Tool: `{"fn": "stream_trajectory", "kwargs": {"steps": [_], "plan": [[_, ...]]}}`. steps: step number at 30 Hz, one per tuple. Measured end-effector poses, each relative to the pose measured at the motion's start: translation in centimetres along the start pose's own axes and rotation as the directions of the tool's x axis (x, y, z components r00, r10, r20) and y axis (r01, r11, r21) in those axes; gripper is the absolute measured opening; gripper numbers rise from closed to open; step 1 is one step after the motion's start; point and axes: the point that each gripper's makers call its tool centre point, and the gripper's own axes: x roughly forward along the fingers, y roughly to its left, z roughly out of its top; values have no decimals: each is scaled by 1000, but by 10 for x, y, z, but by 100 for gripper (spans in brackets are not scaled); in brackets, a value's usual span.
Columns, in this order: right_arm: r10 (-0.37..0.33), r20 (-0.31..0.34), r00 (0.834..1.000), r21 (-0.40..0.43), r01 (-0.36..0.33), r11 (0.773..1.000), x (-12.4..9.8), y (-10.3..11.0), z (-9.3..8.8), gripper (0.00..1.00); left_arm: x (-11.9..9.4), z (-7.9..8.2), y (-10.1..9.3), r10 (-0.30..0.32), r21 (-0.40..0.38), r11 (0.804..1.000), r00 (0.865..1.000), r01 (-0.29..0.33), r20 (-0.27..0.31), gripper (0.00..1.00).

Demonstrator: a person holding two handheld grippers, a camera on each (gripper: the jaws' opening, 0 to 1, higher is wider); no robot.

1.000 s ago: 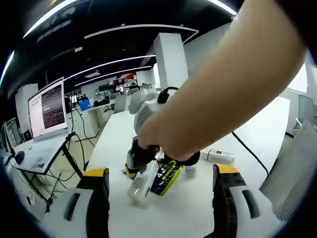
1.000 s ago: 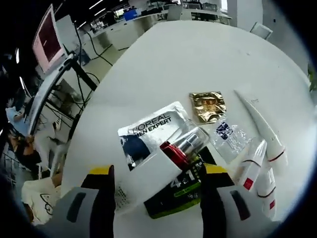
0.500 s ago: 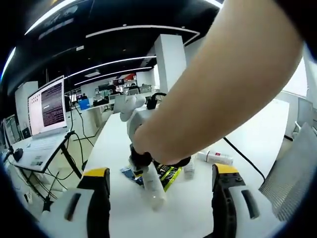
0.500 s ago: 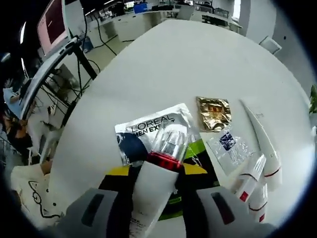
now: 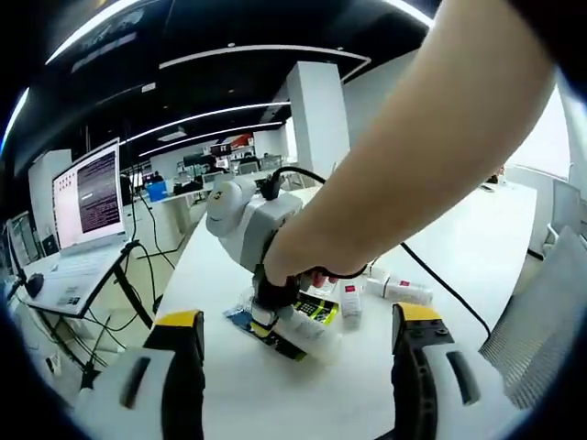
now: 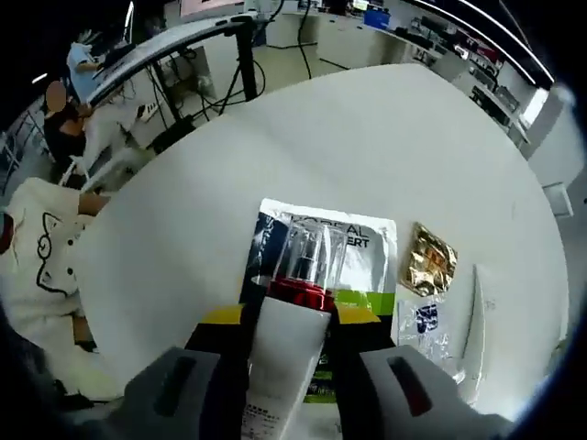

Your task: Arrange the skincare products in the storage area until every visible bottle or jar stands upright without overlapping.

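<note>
My right gripper (image 6: 280, 316) is shut on a white bottle (image 6: 280, 367) with a red collar and a clear cap (image 6: 307, 252), held tilted over the table. Under it lie a grey L'Oreal Men Expert sachet (image 6: 353, 236) and a green-black package (image 6: 359, 300). In the left gripper view a person's arm holds the right gripper (image 5: 266, 316) low over that package (image 5: 316, 312), with the bottle (image 5: 310, 328) slanting down to the right. Several white tubes with red bands (image 5: 402, 291) lie beyond. My left gripper (image 5: 298, 316) stands open, nearer than all this, with nothing between its jaws.
A gold sachet (image 6: 429, 261), a clear sachet with blue print (image 6: 420, 321) and a long white tube (image 6: 479, 316) lie right of the package. A black cable (image 5: 449, 280) crosses the white table (image 5: 229, 385). A laptop on a stand (image 5: 87, 202) is at left, a mesh chair (image 5: 541, 321) at right.
The right gripper went from open around the lying bottle to shut on it, then lifted and swung it, its bottom end going from lower left to lower right in the left gripper view.
</note>
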Motion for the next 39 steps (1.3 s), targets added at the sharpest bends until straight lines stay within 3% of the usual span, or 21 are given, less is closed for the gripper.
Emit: {"fn": "stream_trajectory", "kwargs": {"steps": [1, 2, 5, 7, 8, 14, 17, 20, 24, 25, 29, 34, 35, 37, 39], "plan": [[-9, -4, 1000, 32, 9, 999, 2, -1, -2, 36, 0, 0, 0, -2, 2, 1000, 1000, 2, 0, 78], [-20, 22, 1000, -26, 21, 999, 1, -1, 1, 35, 0, 0, 0, -1, 3, 1000, 1000, 1, 0, 78], [-20, 66, 998, -65, 24, 998, 2, 0, 4, 33, -1, 0, 0, -1, -1, 1000, 1000, 1, -1, 78], [6, 88, 996, -13, -5, 1000, 3, -1, 5, 30, -1, 0, 1, 3, -2, 1000, 1000, -3, 0, 78], [16, 95, 995, -36, -13, 999, 2, -2, 5, 30, 0, -1, 1, 2, 1, 1000, 1000, -2, -8, 77], [100, 164, 981, 112, -120, 987, 0, -10, 9, 28, 1, -3, -1, 1, 28, 1000, 1000, 0, -21, 77], [115, 196, 974, 126, -141, 982, 0, -12, 13, 28, 1, -2, 0, 1, 14, 1000, 1000, -1, -14, 75], [124, 250, 960, 120, -158, 980, -16, -17, 15, 28, 0, 1, 4, 17, 4, 1000, 1000, -17, -2, 75], [135, 323, 937, 124, -183, 975, -38, -22, 15, 28, 0, 2, 1, 12, 45, 999, 1000, -12, -10, 75], [133, 347, 928, 129, -187, 974, -54, -24, 9, 28, 0, 2, -1, 2, 67, 998, 1000, 0, -20, 74], [126, 404, 906, 146, -199, 969, -77, -29, 1, 27, -2, 4, -2, 2, 130, 991, 999, 3, -36, 73], [123, 467, 876, 136, -209, 969, -103, -39, 0, 27, -4, 15, -10, -15, 108, 994, 999, 19, -31, 74], [126, 499, 857, 133, -220, 966, -122, -38, -2, 27, -3, 19, -14, -21, 111, 993, 999, 24, -31, 74], [128, 522, 843, 140, -233, 962, -128, -42, -2, 27, -1, 26, -22, -40, 104, 994, 999, 42, -26, 74], [141, 560, 817, 133, -257, 957, -146, -42, -5, 28, 2, 31, -30, -67, 72, 995, 998, 68, -17, 75]]}}
